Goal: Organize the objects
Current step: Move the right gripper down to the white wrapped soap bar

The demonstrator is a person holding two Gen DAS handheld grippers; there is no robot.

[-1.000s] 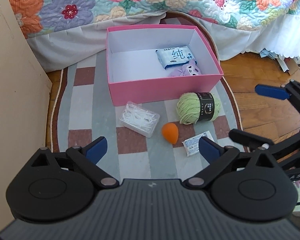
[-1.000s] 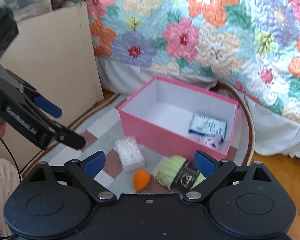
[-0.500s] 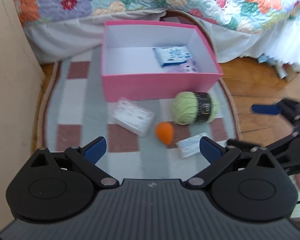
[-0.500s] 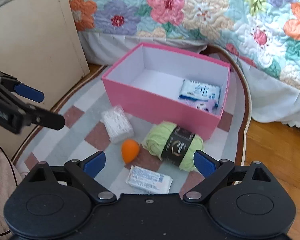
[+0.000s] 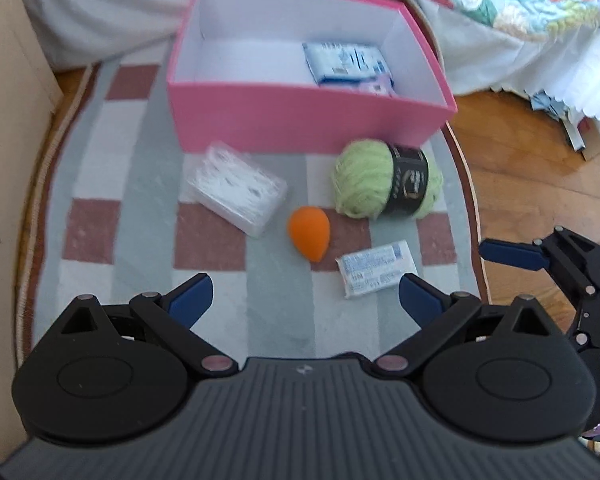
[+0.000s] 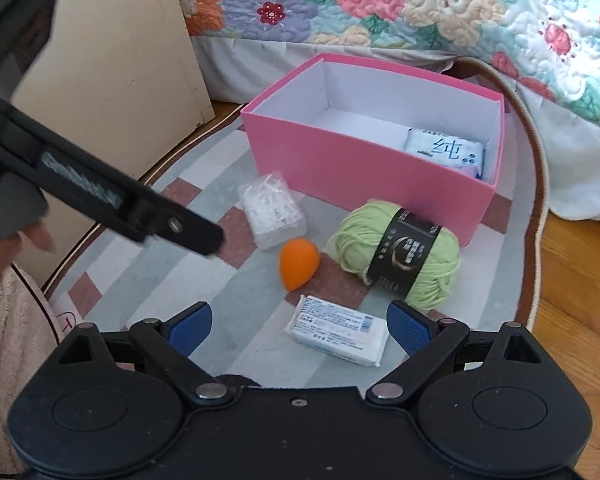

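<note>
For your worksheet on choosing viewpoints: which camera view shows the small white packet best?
The right wrist view: the small white packet lies close, sharp, between the open fingers. The left wrist view shows it farther off and blurred.

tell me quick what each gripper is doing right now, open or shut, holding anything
Left gripper: open, holding nothing.
Right gripper: open, holding nothing, just short of the small white packet.
</note>
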